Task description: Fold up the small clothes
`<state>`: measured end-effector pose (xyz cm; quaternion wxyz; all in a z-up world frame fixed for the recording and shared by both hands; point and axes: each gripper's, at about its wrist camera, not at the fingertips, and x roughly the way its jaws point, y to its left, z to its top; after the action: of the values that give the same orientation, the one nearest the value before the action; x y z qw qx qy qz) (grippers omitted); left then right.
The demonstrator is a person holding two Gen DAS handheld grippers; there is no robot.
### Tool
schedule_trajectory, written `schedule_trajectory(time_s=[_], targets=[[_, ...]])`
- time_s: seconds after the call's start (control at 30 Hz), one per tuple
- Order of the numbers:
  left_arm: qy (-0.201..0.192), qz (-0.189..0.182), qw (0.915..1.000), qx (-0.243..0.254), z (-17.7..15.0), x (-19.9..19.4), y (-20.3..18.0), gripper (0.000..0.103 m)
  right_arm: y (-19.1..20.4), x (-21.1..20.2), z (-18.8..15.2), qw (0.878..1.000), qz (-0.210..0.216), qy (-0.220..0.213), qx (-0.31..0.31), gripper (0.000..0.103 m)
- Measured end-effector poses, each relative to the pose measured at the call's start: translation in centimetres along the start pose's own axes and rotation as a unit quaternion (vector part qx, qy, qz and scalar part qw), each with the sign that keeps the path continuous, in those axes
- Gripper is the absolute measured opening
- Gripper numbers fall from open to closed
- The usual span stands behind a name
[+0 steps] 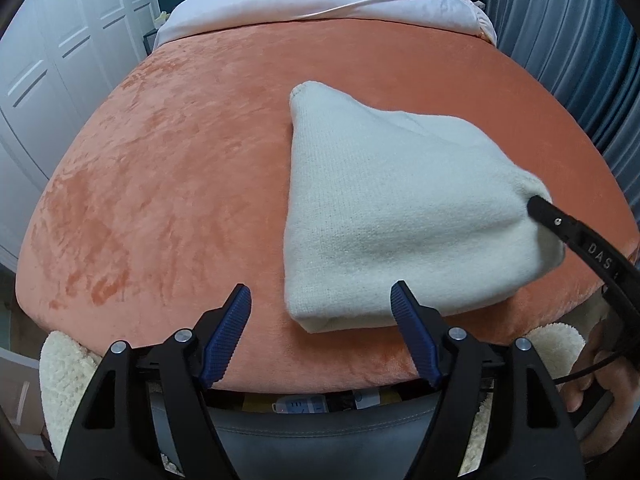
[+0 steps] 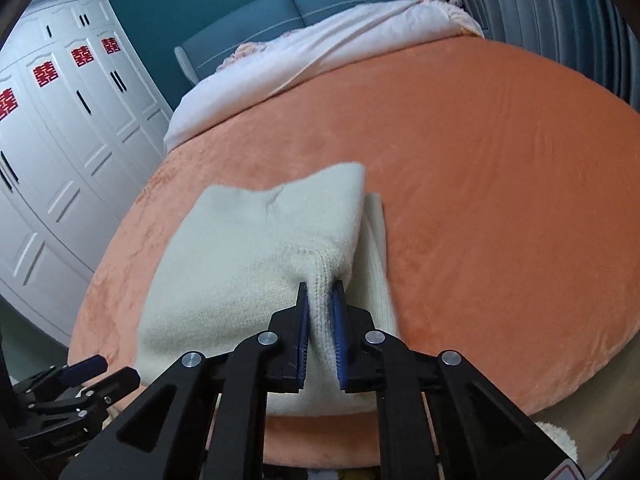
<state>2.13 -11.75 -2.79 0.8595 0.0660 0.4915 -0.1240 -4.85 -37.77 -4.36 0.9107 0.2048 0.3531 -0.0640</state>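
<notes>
Right wrist view has the cream knit garment (image 2: 256, 264) filling its centre: it lies folded on the orange plush bedcover (image 2: 500, 200), near the bed's front edge, with one ribbed corner drawn up off the pile and pinched between the blue pads (image 2: 339, 332) of the right gripper (image 2: 320, 300), whose jaws are closed down on that bunched fabric. A second, narrower layer of the same cream knit shows beside the lifted corner on its right. From the left wrist view the garment (image 1: 384, 216) reads as a rough triangle, flat at its far tip and raised at the near right where the right gripper's black arm (image 1: 580, 240) reaches in at a slant from the lower right; the letters "DAS" are printed in white along that arm, and the rest of the marking is cut off. The left gripper (image 1: 320, 300) hangs just short of the garment's near edge, its jaws spread wide with nothing between them, its right pad overlapping the hem in the picture though contact cannot be told. Only the right wrist view shows the white wardrobe doors (image 2: 60, 152) bearing red double-happiness characters, the teal headboard (image 2: 320, 4), and the left gripper (image 2: 100, 372) from the side at the lower left. Only the left wrist view shows the person's right hand (image 1: 600, 376) wrapped round its handle, and fluffy cream cuffs (image 1: 64, 376) at both lower corners. A pale pink duvet (image 1: 320, 0) covers the far end of the bed.
</notes>
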Motion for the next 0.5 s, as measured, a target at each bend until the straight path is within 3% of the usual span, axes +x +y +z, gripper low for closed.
schedule_trajectory(time_s=[0.07,0.13,0.27,0.4,0.5], targets=[[0.003,0.004,1.0,-0.008,0.1,0.3,0.3,0.07,-1.0,1.3,-0.2,1.0,-0.01,0.019,0.008,0.008],[0.008,0.004,0.9999,-0.014,0.2,0.7,0.5,0.071,-2.4,5.5,-1.8,0.995,-0.023,0.095,0.007,0.01],[0.014,0.002,0.9995,-0.029,0.6,1.2,1.0,0.074,-2.4,4.2,-0.9,0.996,-0.012,0.088,0.012,0.014],[0.011,0.001,0.9994,-0.034,0.9,1.5,1.0,0.077,-0.4,-0.6,-0.5,0.999,-0.026,0.031,-0.022,0.014],[0.013,0.002,0.9996,-0.027,0.8,1.9,0.6,0.077,1.4,-0.8,-1.3,0.996,-0.036,0.052,-0.063,0.014]])
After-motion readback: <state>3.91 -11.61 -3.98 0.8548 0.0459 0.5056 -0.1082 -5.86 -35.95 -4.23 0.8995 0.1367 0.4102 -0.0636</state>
